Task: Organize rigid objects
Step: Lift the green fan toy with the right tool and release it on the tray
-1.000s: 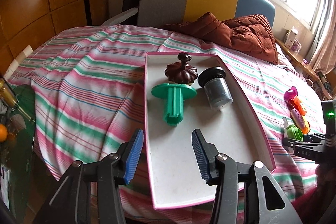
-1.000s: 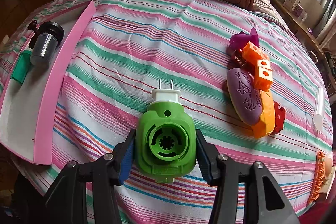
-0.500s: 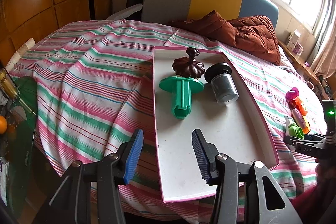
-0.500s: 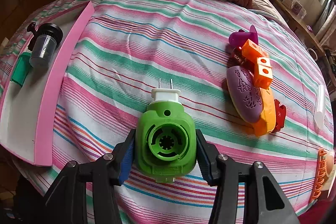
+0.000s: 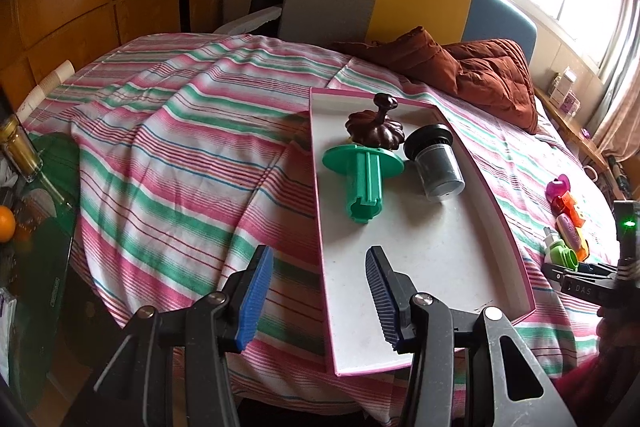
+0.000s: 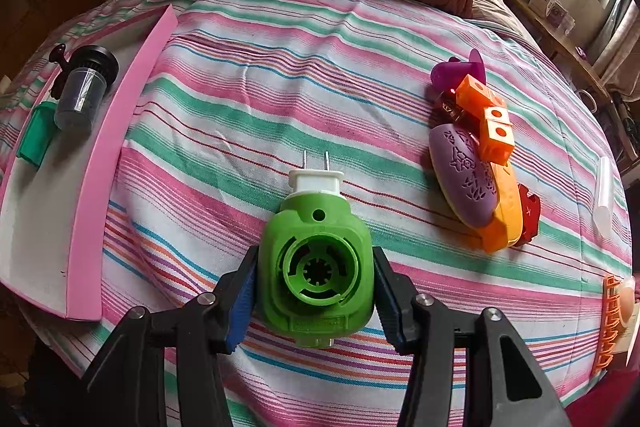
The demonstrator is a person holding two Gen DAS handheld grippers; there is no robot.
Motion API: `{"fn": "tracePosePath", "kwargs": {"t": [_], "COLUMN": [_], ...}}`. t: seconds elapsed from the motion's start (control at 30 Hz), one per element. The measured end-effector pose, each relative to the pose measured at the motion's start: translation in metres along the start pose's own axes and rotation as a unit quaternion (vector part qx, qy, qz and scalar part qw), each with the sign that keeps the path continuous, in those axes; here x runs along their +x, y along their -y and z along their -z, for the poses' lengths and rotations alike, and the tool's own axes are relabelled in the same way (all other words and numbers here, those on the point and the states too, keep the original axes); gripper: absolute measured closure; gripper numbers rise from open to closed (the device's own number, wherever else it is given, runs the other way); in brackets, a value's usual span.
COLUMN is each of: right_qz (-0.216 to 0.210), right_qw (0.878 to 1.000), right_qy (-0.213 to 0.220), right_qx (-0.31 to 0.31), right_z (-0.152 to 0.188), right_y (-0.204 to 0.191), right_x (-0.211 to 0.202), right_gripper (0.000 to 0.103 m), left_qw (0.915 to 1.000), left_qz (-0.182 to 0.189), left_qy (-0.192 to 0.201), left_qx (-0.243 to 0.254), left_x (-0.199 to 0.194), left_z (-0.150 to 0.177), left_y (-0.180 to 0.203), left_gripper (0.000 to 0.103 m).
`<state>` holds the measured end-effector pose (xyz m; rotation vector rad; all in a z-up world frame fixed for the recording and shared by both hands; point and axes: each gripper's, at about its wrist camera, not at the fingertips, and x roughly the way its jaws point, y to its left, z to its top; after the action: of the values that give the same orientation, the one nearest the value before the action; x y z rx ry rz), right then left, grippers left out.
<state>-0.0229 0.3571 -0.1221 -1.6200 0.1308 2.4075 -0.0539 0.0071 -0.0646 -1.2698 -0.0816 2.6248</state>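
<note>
My right gripper (image 6: 315, 259) is shut on a green plug-in device (image 6: 320, 227), with a blue pad against each of its sides and its white pronged end pointing away. Whether it rests on the striped cloth I cannot tell. The same device (image 5: 562, 255) shows at the right edge of the left wrist view. My left gripper (image 5: 320, 255) is open and holds nothing, above the near left rim of the pink-edged white tray (image 5: 516, 259). In the tray lie a teal flanged piece (image 5: 366, 179), a dark brown pumpkin-shaped lid (image 5: 374, 131) and a black-capped jar (image 5: 436, 163).
A cluster of small toys lies right of the plug: a purple oval (image 6: 464, 171), orange cubes (image 6: 490, 115) and a magenta piece (image 6: 460, 69). A white tube (image 6: 604, 195) lies further right. A brown jacket (image 5: 480, 75) is heaped at the far end. A glass side table (image 5: 36, 227) stands at left.
In the left wrist view the tray has drifted a little right and up, and more of its near end shows. The right gripper keeps its hold on the green device and has not moved.
</note>
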Motion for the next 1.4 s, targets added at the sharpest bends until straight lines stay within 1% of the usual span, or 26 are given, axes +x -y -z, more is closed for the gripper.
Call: {"fn": "tracePosePath", "kwargs": {"t": [0.13,0.23,0.43,0.6,0.73,0.93,1.03,1.23,1.4], "right_qz": [-0.008,-0.025,-0.048,-0.069,-0.096,-0.154,-0.173,-0.195,-0.198], "right_qw": [1.000,1.000,0.998,0.995,0.992,0.983,0.979,0.973,0.971], "right_qy": [-0.001,-0.002,0.040,0.072,0.083,0.077,0.068,0.047,0.028], "right_qx": [0.009,0.019,0.021,-0.001,-0.022,-0.067,-0.089,-0.112,-0.131], "right_z": [0.001,0.002,-0.005,-0.013,-0.015,-0.018,-0.017,-0.017,-0.019], "right_y": [-0.002,-0.009,-0.025,-0.048,-0.070,-0.118,-0.143,-0.180,-0.207], "right_x": [-0.001,-0.007,-0.036,-0.062,-0.077,-0.081,-0.078,-0.066,-0.051], "right_gripper": [0.050,0.051,0.050,0.050,0.050,0.050,0.050,0.050,0.050], "left_qw": [1.0000,1.0000,0.9999,0.9999,0.9999,0.9998,0.9996,0.9993,0.9990], "left_qz": [-0.001,-0.001,-0.003,-0.005,-0.006,-0.010,-0.013,-0.018,-0.022], "left_qy": [0.000,0.000,-0.001,-0.002,-0.001,-0.001,-0.002,-0.005,-0.007], "left_qx": [-0.002,-0.004,-0.009,-0.013,-0.015,-0.019,-0.023,-0.031,-0.040], "left_x": [-0.001,-0.002,-0.003,-0.004,-0.004,-0.004,-0.003,-0.001,0.000], "left_z": [0.002,0.003,0.004,0.005,0.005,0.005,0.004,0.004,0.005], "left_y": [-0.003,-0.005,-0.010,-0.013,-0.015,-0.020,-0.024,-0.032,-0.038], "left_gripper": [0.054,0.054,0.054,0.054,0.054,0.054,0.054,0.054,0.054]}}
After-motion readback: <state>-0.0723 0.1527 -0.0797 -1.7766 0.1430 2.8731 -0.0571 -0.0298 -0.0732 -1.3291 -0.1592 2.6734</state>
